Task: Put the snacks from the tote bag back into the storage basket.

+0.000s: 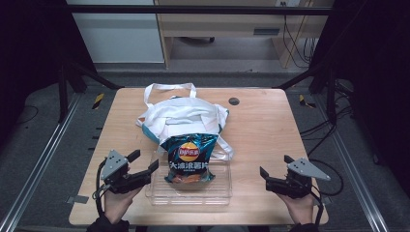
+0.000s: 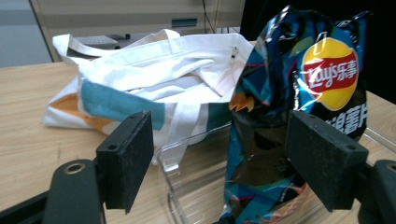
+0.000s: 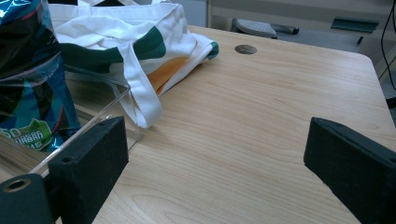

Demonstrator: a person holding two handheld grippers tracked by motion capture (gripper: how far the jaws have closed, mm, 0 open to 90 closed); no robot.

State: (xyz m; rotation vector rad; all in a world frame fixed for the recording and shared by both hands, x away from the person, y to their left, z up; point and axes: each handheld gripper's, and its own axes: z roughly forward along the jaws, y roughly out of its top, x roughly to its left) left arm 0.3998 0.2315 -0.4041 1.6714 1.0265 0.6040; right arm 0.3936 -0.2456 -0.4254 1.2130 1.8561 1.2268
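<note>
The left gripper (image 1: 143,163) was held low at the near left of the tabletop (image 1: 261,125), its jaws spread wide apart and clamped on nothing. One jaw tip reached the left wall of a clear plastic tray (image 1: 153,193), at or just beside its rim; whether it touched could not be told. In the left gripper view that gripper (image 2: 219,158) looked between its open jaws at the tray (image 2: 187,154) and at the bag of crisps (image 2: 299,107) standing in it.

The bag of crisps (image 1: 188,159), dark blue with a red and yellow logo, stood roughly upright inside the tray, its top leaning back against a white cloth tote bag (image 1: 181,113). The tote bag lay slumped on the tabletop just behind the tray, with teal and orange patches on its side and one handle looped toward the far edge; another strap hung down beside the tray's right corner.

The right gripper (image 1: 275,170) was held near the front right of the tabletop, well apart from the tray, its jaws also wide apart and empty. In the right gripper view this gripper (image 3: 215,154) faced bare wood, with the tote bag's strap (image 3: 140,88) and the tray corner (image 3: 116,88) to one side. A small round dark cap (image 1: 234,101) sat in the tabletop beyond the tote bag.
</note>
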